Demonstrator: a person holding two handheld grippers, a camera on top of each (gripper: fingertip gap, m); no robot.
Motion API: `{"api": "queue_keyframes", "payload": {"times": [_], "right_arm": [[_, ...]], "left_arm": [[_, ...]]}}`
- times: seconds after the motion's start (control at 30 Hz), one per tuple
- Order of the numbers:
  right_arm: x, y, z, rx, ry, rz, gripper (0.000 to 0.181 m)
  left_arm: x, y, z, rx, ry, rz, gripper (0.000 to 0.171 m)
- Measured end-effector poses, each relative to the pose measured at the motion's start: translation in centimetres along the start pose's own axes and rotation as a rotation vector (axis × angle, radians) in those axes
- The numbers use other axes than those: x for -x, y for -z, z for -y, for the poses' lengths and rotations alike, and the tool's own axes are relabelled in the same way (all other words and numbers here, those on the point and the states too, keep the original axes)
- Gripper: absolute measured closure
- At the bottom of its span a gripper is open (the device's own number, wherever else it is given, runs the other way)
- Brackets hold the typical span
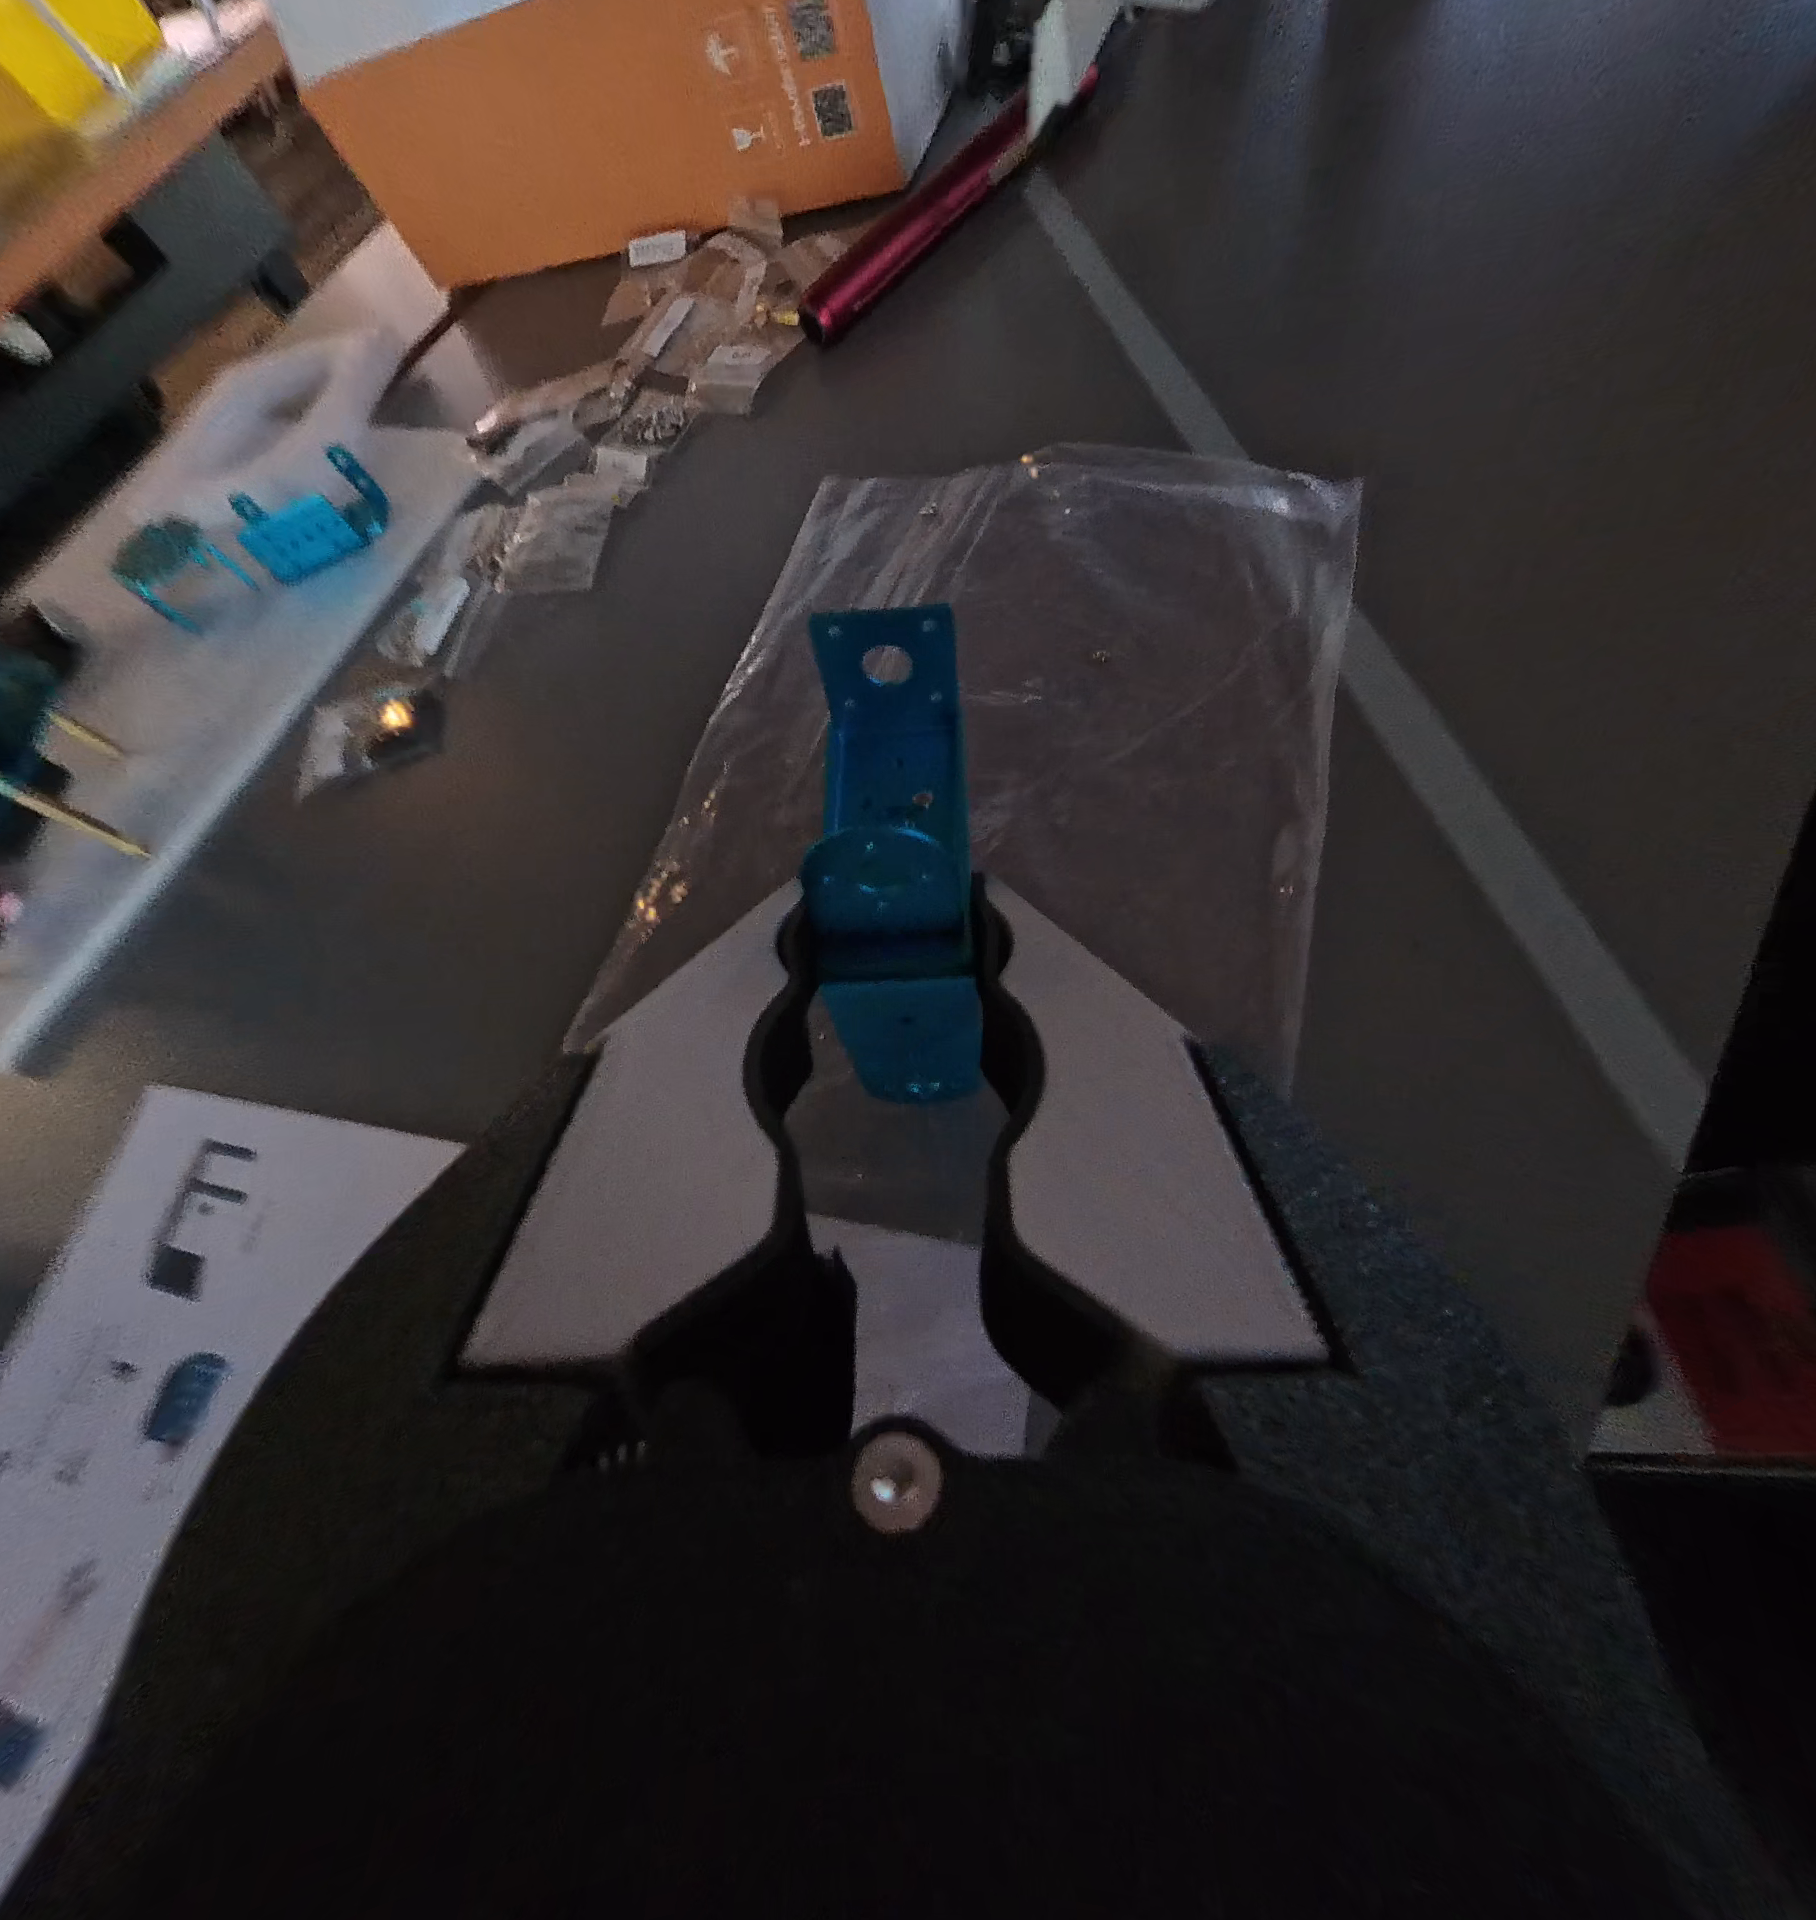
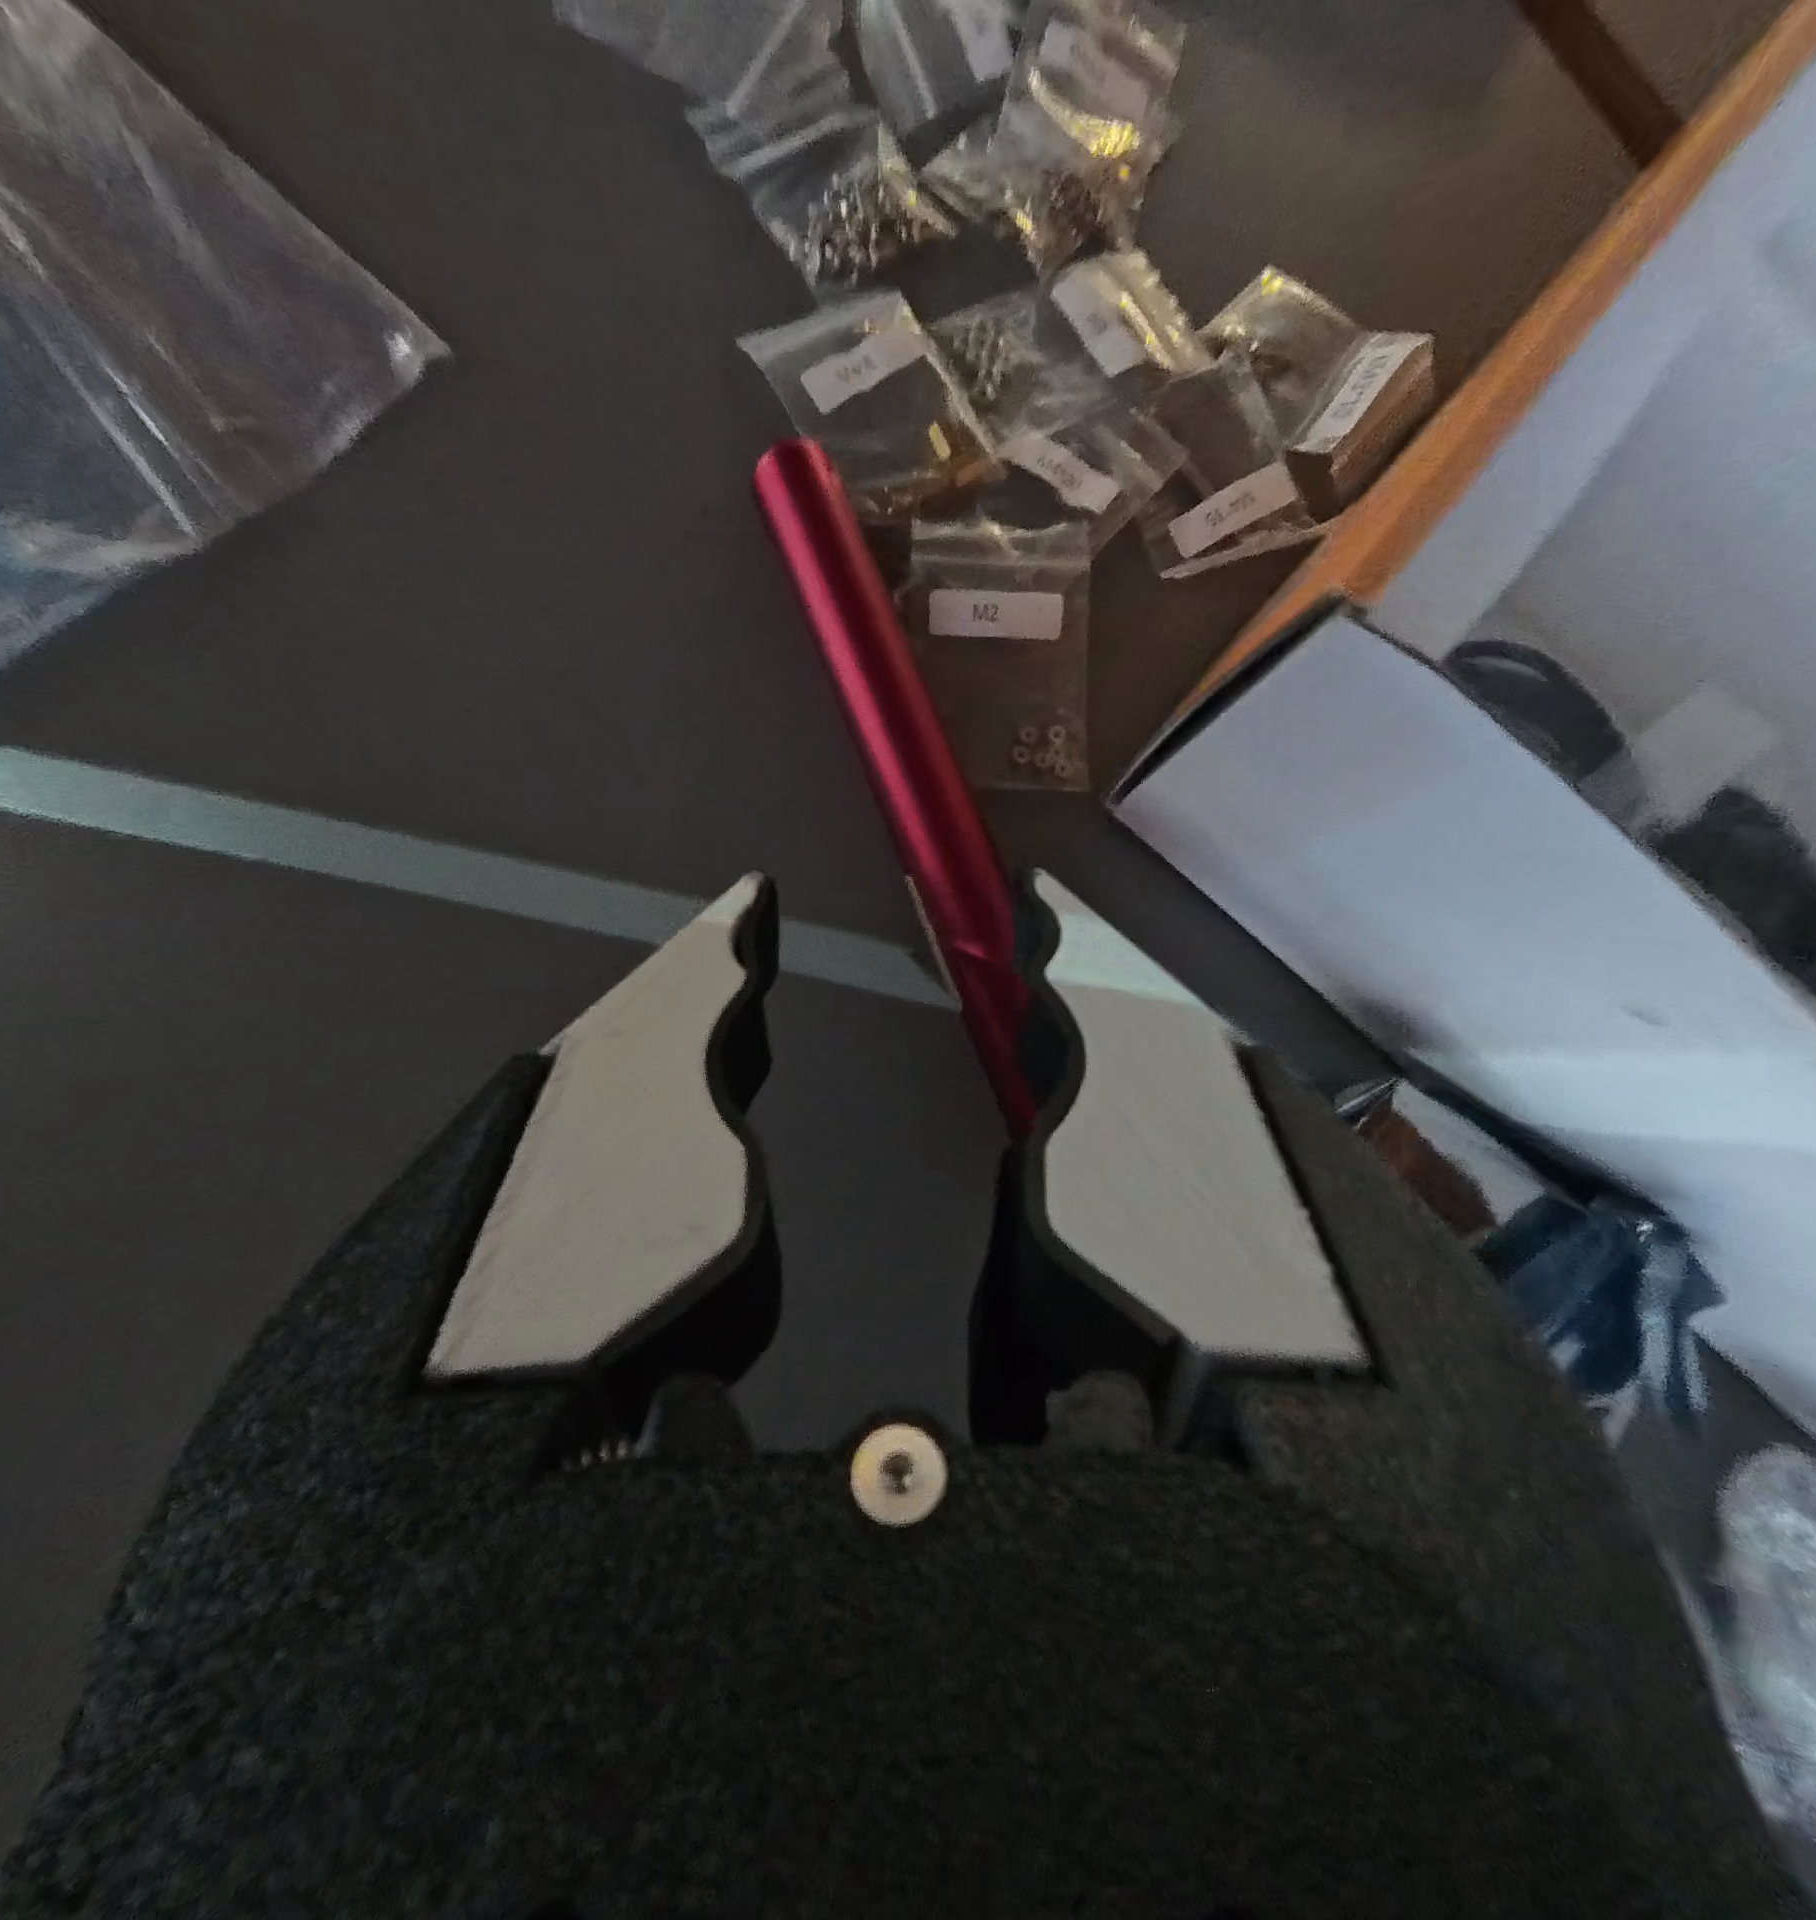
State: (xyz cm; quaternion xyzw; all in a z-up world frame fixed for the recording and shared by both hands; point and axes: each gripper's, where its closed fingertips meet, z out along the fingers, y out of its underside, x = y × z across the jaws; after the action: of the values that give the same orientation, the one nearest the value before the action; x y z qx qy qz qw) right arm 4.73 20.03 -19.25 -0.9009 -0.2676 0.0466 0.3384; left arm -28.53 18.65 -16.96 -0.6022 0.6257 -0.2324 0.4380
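left gripper [image 1: 888, 925] clamped on a blue metal bracket [image 1: 888, 821] over a clear plastic bag [image 1: 1112, 665], right gripper [image 2: 899, 914] spread wide around a magenta screwdriver handle [image 2: 883, 727], small hardware baggies [image 2: 997, 613] seen up close only there

1. Both views are dim and underexposed; the dark table [image 1: 1403, 312] reads as flat grey, with grain throughout.
2. Left wrist view: the blue bracket [image 1: 888, 831] at centre is fairly sharp, while the left margin smears with blur.
3. Small glints mark the clear plastic bag [image 1: 1143, 665].
4. Right wrist view: the white box [image 2: 1610, 727] is the brightest area and blurred; wide-angle stretching bends the edges.
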Motion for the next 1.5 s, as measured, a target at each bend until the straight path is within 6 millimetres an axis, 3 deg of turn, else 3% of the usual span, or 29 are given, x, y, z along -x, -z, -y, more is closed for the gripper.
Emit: {"api": "queue_keyframes", "payload": {"times": [0.33,0.43,0.57,0.7,0.8,0.97,1.13,1.2,1.3,1.4,1.5], "right_arm": [[0.0,-2.1,-0.9,0.567,0.273,0.058,0.145],[0.2,-2.2,-0.9,0.695,0.281,0.078,0.148],[1.0,-2.1,-1.1,0.757,0.313,0.133,0.162],[2.3,-1.7,-0.6,0.589,0.298,0.197,0.162],[3.9,-0.2,1.3,0.36,0.236,0.269,0.161],[7.4,2.7,5.9,-0.073,0.106,0.426,0.162],[11.6,4.8,10.8,-0.389,-0.076,0.634,0.162],[12.4,5.1,12.8,-0.487,-0.156,0.69,0.162],[14.0,5.8,15.9,-0.605,-0.249,0.762,0.161],[17.1,5.7,18.2,-0.628,-0.233,0.779,0.162],[19.1,5.5,19.8,-0.637,-0.207,0.774,0.162]], "left_arm": [[-3.2,0.0,-1.1,0.099,-0.59,0.252,0.144],[-4.4,-0.2,-2.2,0.167,-0.6,0.228,0.144],[-4.5,-0.2,-2.3,0.189,-0.553,0.222,0.143],[-4.8,0.0,-2.4,0.199,-0.437,0.173,0.138],[-5.0,0.1,-2.4,0.178,-0.298,0.107,0.133],[-5.4,0.6,-2.5,0.134,-0.064,-0.041,0.112],[-5.3,1.6,-1.3,0.022,0.133,-0.141,0.105],[-4.8,2.1,0.3,-0.057,0.181,-0.142,0.105],[-2.8,1.8,4.5,-0.174,0.233,-0.039,0.105],[-1.6,-0.4,8.6,-0.239,0.289,0.019,0.104],[-1.6,-2.7,11.8,-0.281,0.333,-0.046,0.103]]}}
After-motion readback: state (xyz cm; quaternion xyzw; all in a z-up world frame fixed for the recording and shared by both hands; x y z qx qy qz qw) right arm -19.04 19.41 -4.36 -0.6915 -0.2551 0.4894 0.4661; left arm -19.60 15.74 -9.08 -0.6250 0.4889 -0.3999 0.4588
